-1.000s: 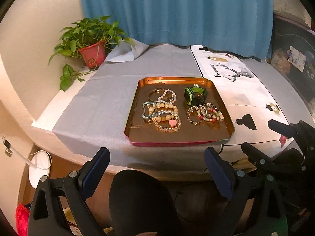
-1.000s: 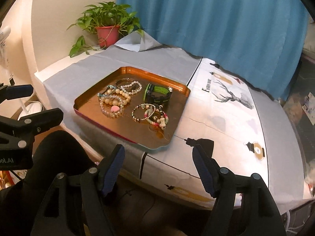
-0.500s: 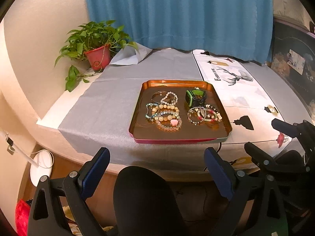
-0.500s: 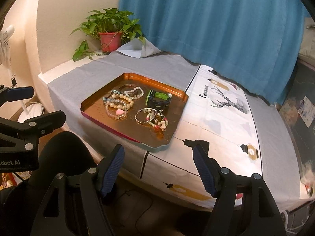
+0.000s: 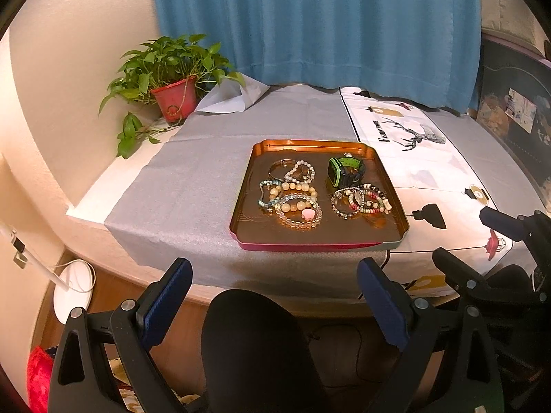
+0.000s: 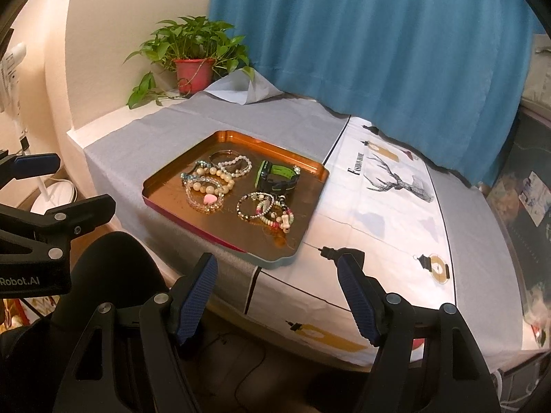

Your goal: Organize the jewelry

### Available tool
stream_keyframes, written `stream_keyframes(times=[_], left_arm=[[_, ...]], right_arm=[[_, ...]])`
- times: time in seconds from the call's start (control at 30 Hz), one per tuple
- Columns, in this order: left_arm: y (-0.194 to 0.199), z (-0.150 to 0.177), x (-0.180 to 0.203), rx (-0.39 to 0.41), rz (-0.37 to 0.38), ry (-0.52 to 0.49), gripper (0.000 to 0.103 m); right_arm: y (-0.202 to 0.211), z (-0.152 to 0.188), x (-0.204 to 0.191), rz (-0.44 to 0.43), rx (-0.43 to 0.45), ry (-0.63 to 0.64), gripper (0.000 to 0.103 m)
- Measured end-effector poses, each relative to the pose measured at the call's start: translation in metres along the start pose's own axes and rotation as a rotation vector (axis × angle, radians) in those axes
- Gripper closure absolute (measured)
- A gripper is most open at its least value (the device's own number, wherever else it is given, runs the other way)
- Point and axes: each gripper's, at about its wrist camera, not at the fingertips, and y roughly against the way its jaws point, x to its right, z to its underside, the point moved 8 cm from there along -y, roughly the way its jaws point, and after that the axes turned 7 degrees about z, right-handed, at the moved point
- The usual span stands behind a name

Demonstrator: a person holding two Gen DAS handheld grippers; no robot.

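A copper-coloured tray lies on the table near its front edge. It holds several beaded bracelets, among them a clear one with a pink heart, a colourful cluster, and a black-and-green watch. My left gripper hangs open, short of the table edge and below it, with nothing between its fingers. My right gripper is likewise open and empty, in front of the tray's near right corner. Each gripper also shows at the side of the other's view.
A potted plant in a red pot stands at the back left. A blue curtain hangs behind. A grey cloth and a white deer-print cloth cover the table. A black chair back sits below, and a white fan base stands on the floor.
Both views have pulled back and risen a little; the tray looks smaller and farther off. The jewellery has not moved and both grippers stay open.
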Motion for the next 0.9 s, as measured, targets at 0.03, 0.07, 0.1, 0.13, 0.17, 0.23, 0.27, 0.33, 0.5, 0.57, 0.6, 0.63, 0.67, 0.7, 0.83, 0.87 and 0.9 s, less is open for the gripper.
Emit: stream_keyframes(times=[0.03, 0.07, 0.1, 0.13, 0.17, 0.23, 0.27, 0.33, 0.5, 0.57, 0.6, 0.63, 0.67, 0.7, 0.83, 0.87, 0.9], left_arm=[[0.0, 0.0, 0.0, 0.0, 0.001, -0.001, 0.008], [0.0002, -0.0002, 0.0003, -0.001, 0.0, -0.002, 0.008], [0.0002, -0.0003, 0.0003, -0.001, 0.0, -0.002, 0.008], [0.0003, 0.0, 0.0002, 0.001, 0.0, -0.001, 0.008], [0.0003, -0.0001, 0.0005, 0.001, 0.0, -0.002, 0.008], [0.0006, -0.0001, -0.0002, 0.0, 0.002, -0.003, 0.008], [0.0005, -0.0002, -0.0005, -0.001, 0.002, -0.004, 0.008], [0.0004, -0.0006, -0.0011, -0.001, 0.002, -0.004, 0.008], [0.0004, -0.0006, -0.001, -0.002, 0.003, -0.004, 0.008], [0.0004, -0.0003, -0.0006, -0.001, 0.002, -0.004, 0.008], [0.0003, -0.0003, -0.0005, -0.001, 0.002, -0.004, 0.008], [0.0003, -0.0003, -0.0006, -0.001, 0.001, -0.004, 0.008], [0.0004, -0.0005, -0.0009, -0.001, 0.0, -0.004, 0.008], [0.0007, -0.0006, -0.0011, 0.0, -0.001, -0.004, 0.008], [0.0001, -0.0004, -0.001, -0.002, 0.002, -0.005, 0.008], [0.0002, -0.0005, -0.0011, -0.002, 0.002, -0.005, 0.008], [0.0002, -0.0004, -0.0009, -0.001, 0.002, -0.005, 0.008]], right_arm=[[0.0, 0.0, -0.0003, 0.0, 0.0, -0.001, 0.03], [0.0001, -0.0001, -0.0005, 0.0, 0.0, -0.001, 0.03], [0.0, -0.0002, -0.0007, 0.001, 0.0, -0.002, 0.03], [0.0002, -0.0003, -0.0007, 0.001, 0.0, -0.002, 0.03], [0.0003, -0.0004, -0.0006, 0.001, 0.001, -0.002, 0.03], [0.0002, -0.0006, -0.0005, 0.004, 0.0, -0.003, 0.03], [0.0002, -0.0006, -0.0006, 0.003, 0.0, -0.003, 0.03], [0.0005, -0.0005, -0.0005, 0.002, 0.001, -0.002, 0.03], [0.0003, -0.0007, -0.0009, 0.0, 0.0, -0.001, 0.03], [0.0007, -0.0008, -0.0011, 0.0, 0.001, 0.002, 0.03], [0.0016, -0.0006, -0.0012, 0.0, 0.003, 0.004, 0.03], [0.0018, -0.0006, -0.0013, -0.001, 0.003, 0.005, 0.03], [0.002, -0.0003, -0.0013, -0.002, 0.002, 0.007, 0.03], [0.0021, 0.0, -0.0014, -0.002, 0.002, 0.008, 0.03], [0.0019, -0.0001, -0.0021, 0.0, 0.002, 0.006, 0.03], [0.0019, -0.0002, -0.0022, -0.001, 0.002, 0.006, 0.03], [0.0018, -0.0004, -0.0024, -0.001, 0.003, 0.006, 0.03]])
